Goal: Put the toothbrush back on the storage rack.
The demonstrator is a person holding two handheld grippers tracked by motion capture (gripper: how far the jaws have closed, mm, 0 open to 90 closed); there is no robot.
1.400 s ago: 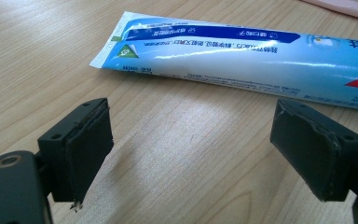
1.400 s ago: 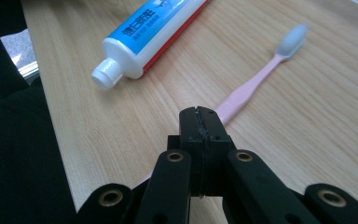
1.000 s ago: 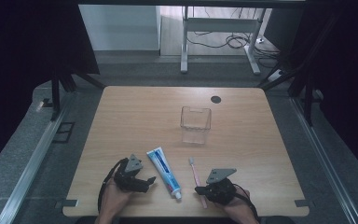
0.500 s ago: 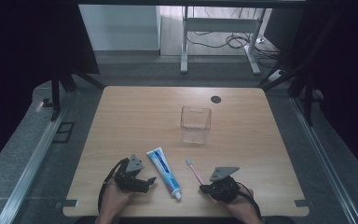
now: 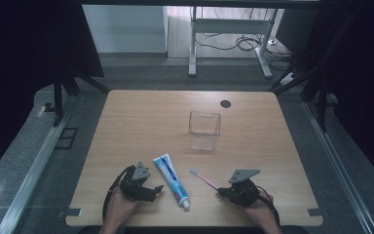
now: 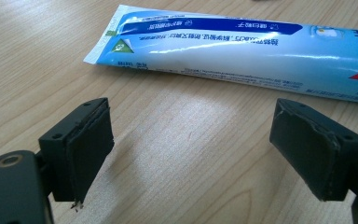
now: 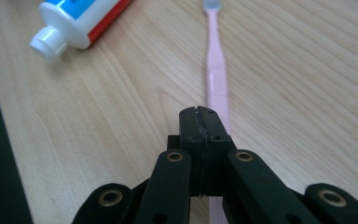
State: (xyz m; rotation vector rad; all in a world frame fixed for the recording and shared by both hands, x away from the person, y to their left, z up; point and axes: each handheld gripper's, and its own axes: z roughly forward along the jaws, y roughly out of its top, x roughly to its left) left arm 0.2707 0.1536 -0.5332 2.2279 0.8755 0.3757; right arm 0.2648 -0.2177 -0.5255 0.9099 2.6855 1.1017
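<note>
The right gripper [image 7: 200, 114] has its jaws pressed together, and the pink toothbrush [image 7: 216, 70] lies on the wooden surface [image 7: 307, 84] beneath them, its handle running under their tips; whether they pinch it cannot be told. The left gripper [image 6: 191, 154] has its jaws spread wide over bare wood, just short of the toothpaste tube [image 6: 242, 46], which lies flat between the two grippers. A clear container [image 5: 204, 129] stands farther back.

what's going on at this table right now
A person holds a hand-held gripper in each hand at a wooden table. The right hand-held gripper is shut on the pink toothbrush handle. The left hand-held gripper is open beside the toothpaste tube. A clear cup stands farther back.
</note>
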